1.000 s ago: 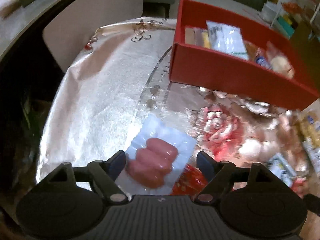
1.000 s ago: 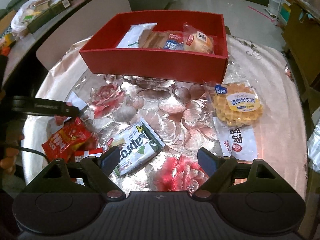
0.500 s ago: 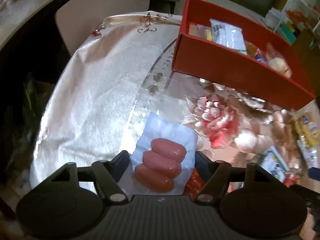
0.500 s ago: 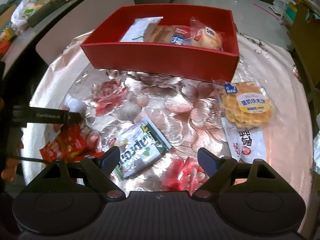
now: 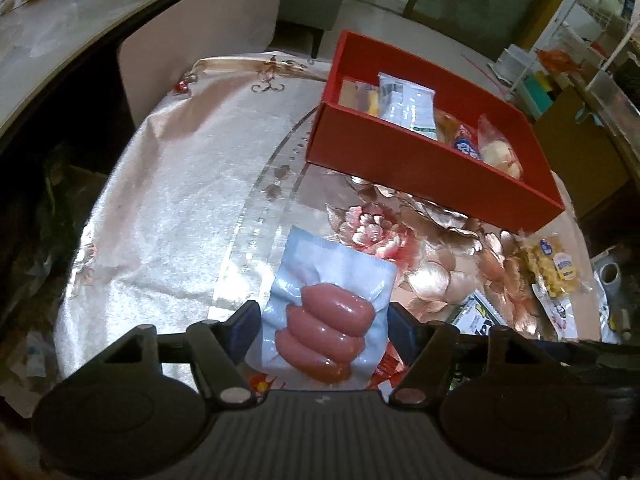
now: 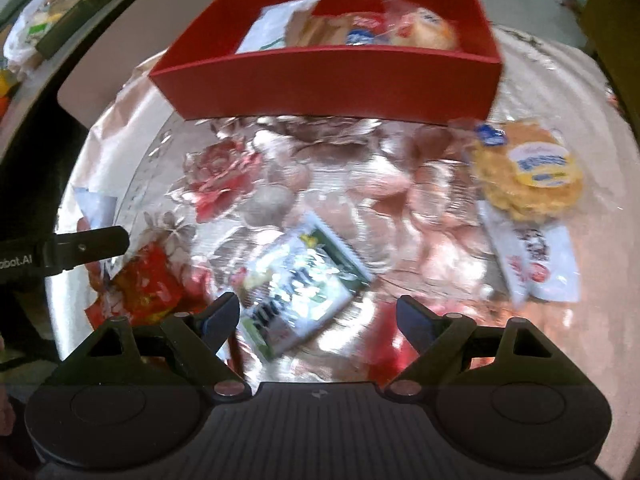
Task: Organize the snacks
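My left gripper (image 5: pixel 325 322) is shut on a clear pack of pink sausages (image 5: pixel 326 332) and holds it above the table, near its left side. The red box (image 5: pixel 420 160) stands beyond, with several snacks inside; it also shows in the right wrist view (image 6: pixel 328 80). My right gripper (image 6: pixel 318 314) is open and empty, low over a green and white wafer pack (image 6: pixel 298 286). A red snack bag (image 6: pixel 146 286) lies left of that pack, under the left gripper's finger (image 6: pixel 84 246). A waffle pack (image 6: pixel 526 168) and a white sachet (image 6: pixel 536 264) lie to the right.
The round table has a shiny floral cloth (image 5: pixel 180 208). A beige chair back (image 5: pixel 200 40) stands behind the table at the left. A side counter with bags (image 6: pixel 60 12) runs along the far left. Shelves and boxes (image 5: pixel 560 80) stand at the far right.
My left gripper has closed on the sausage pack and lifted it, so the box looks farther off. My right gripper has moved forward and down toward the wafer pack; its view is blurred.
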Action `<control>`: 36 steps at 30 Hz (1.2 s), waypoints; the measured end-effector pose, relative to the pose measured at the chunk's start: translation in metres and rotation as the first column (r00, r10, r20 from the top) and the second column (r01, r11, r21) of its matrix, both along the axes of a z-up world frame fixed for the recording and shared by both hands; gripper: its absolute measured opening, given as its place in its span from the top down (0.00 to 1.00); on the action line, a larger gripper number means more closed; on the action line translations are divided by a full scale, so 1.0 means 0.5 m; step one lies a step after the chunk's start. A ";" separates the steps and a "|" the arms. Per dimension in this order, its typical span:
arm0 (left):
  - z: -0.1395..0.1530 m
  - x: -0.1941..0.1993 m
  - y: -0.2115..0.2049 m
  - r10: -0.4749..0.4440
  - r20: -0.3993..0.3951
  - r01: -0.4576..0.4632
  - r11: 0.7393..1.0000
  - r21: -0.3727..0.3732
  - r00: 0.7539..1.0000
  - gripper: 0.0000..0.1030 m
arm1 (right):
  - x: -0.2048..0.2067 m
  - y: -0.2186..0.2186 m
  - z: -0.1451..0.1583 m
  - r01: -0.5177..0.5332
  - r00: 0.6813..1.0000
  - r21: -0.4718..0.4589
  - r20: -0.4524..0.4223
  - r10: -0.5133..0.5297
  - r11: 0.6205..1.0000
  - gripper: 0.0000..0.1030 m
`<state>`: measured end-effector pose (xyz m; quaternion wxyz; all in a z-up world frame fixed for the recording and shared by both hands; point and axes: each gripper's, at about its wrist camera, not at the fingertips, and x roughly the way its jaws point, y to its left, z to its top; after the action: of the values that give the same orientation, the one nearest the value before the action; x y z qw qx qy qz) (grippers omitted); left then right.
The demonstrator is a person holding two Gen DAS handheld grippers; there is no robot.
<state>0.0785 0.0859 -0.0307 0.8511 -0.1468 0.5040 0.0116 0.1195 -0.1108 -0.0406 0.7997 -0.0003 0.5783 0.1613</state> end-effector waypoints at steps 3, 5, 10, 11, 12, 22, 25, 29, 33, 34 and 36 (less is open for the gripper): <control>-0.003 0.004 -0.008 -0.018 0.002 0.018 1.000 0.012 1.000 0.40 | 0.011 0.026 -0.010 0.001 1.000 0.016 -0.011 -0.001 1.000 0.12; -0.005 0.008 -0.009 -0.016 -0.002 0.016 1.000 0.009 1.000 0.40 | 0.022 0.040 -0.020 0.022 1.000 0.012 -0.010 -0.022 1.000 0.11; -0.011 0.010 -0.010 -0.028 -0.010 0.028 1.000 0.004 1.000 0.40 | 0.026 0.082 -0.030 -0.086 0.993 -0.130 0.064 0.095 0.988 0.20; -0.013 0.010 -0.010 -0.032 -0.011 0.032 0.999 0.005 0.999 0.40 | 0.025 0.087 -0.032 -0.120 0.988 -0.181 0.075 0.135 0.976 0.20; -0.014 0.011 -0.010 -0.033 -0.013 0.033 0.999 0.006 0.999 0.40 | 0.024 0.085 -0.033 -0.143 0.983 -0.226 0.083 0.165 0.964 0.20; -0.031 0.027 -0.040 -0.058 -0.033 0.060 0.997 0.043 0.998 0.35 | 0.029 0.027 -0.038 -0.076 0.993 -0.193 0.072 0.091 0.978 0.16; -0.055 0.037 -0.042 -0.040 -0.065 0.045 0.996 0.082 0.997 0.34 | 0.028 0.019 -0.047 -0.030 0.996 -0.215 0.080 0.048 0.976 0.02; -0.079 0.041 -0.037 -0.023 -0.093 0.034 0.992 0.122 0.995 0.34 | 0.026 0.002 -0.054 -0.013 0.997 -0.180 0.072 0.027 0.984 0.00; -0.082 0.044 -0.037 -0.032 -0.088 0.043 0.990 0.132 0.996 0.30 | 0.003 -0.008 -0.055 -0.002 0.992 -0.164 0.123 0.022 0.986 0.00; -0.083 0.047 -0.038 -0.031 -0.087 0.042 0.990 0.131 0.996 0.30 | -0.003 -0.010 -0.056 -0.003 0.991 -0.162 0.134 0.025 0.987 0.00; -0.084 0.052 -0.040 -0.026 -0.091 0.038 0.991 0.132 0.995 0.28 | -0.008 -0.013 -0.057 -0.009 0.990 -0.159 0.140 0.031 0.987 0.00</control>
<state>0.1046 0.0659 -0.0728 0.8357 -0.0806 0.5419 0.0382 0.1155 -0.1173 -0.0689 0.8347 -0.0808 0.5307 0.1225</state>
